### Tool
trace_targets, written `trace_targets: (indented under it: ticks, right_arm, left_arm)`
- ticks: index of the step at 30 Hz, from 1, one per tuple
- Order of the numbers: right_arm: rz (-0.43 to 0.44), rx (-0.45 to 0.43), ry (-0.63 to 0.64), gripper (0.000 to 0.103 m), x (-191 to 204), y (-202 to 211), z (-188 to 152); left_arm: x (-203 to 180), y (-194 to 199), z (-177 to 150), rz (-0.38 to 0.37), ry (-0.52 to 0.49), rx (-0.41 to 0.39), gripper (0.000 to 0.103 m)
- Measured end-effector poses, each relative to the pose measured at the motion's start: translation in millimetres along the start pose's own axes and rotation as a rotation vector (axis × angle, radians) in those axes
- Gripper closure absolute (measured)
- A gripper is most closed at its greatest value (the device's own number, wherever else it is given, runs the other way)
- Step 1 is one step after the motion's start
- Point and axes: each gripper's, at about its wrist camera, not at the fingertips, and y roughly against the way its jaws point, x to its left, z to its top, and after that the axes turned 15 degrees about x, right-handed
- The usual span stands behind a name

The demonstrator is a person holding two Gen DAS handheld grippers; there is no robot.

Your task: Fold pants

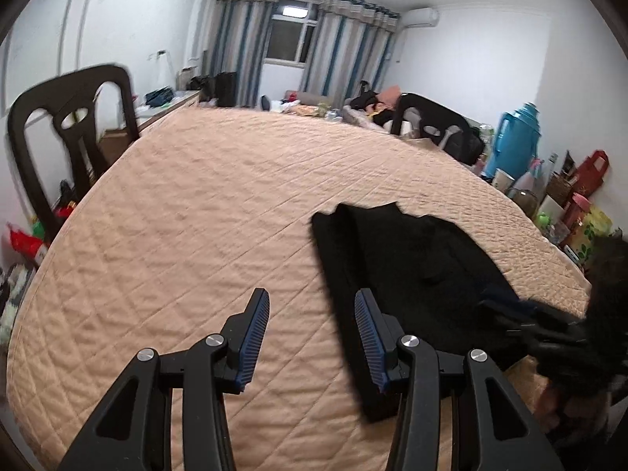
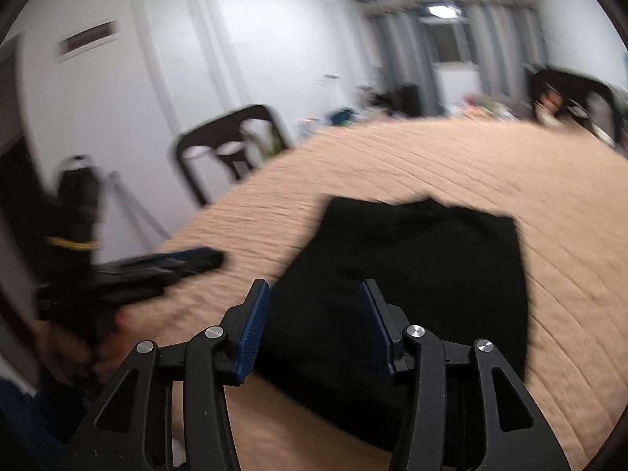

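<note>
Black pants lie folded into a compact rectangle on a tan quilted table cover. They also show in the right wrist view. My left gripper is open and empty, above the cover just left of the pants' near edge. My right gripper is open and empty, above the pants' near left part. The left gripper also shows in the right wrist view, blurred, at the left. The right gripper shows at the right edge of the left wrist view.
A dark chair stands at the table's left side and another at the far right. A blue thermos and several bags and jars crowd the right side. Curtains and a window are at the back.
</note>
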Motion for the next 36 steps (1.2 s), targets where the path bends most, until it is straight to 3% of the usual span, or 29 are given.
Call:
trace_targets:
  ticks: [2,7,13,16,20,22,27,36]
  right_arm:
    - [-0.022,0.018,-0.024,0.086,-8.2,-5.1,-3.1]
    - [0.088,0.085,0.102,0.087,9.5,-7.5,4.3]
    - [-0.002,-0.023,-0.046,0.087,-36.1,7.6,33.8]
    - [-0.048,0.020,-0.083,0.087,-53.7,-6.5,56.6]
    - [-0.112,0.121,-0.099,0.087,-73.4,-38.0,78.6]
    - [-0.097,0.123,-0.145,0.087,-86.6,-41.5,82.2]
    - [-0.078,0.086,-0.154,0.087,-87.8,-22.5,60.3]
    - [-0.107,0.011,-0.024,0.086,-46.6,9.6,10.9]
  left_arm:
    - [-11.8,-2.8,8.3,-0.003,-0.034,-0.009,0.055]
    - [-45.5,-18.1,40.5,-0.039,-0.130,-0.016,0.055]
    - [-66.7,-59.0,70.2,-0.091,-0.190,0.060,0.055]
    - [-61.0,-93.0,69.9,-0.027,-0.170,0.154,0.055]
    - [-52.4,-90.9,65.7,-0.043,-0.146,0.145,0.052]
    - [-51.6,-89.2,62.5,-0.038,-0.146,0.139,0.052]
    - [-53.0,-78.0,53.2,0.004,-0.158,0.120,0.052]
    - [-47.3,-52.4,22.3,0.053,-0.148,0.097,0.053]
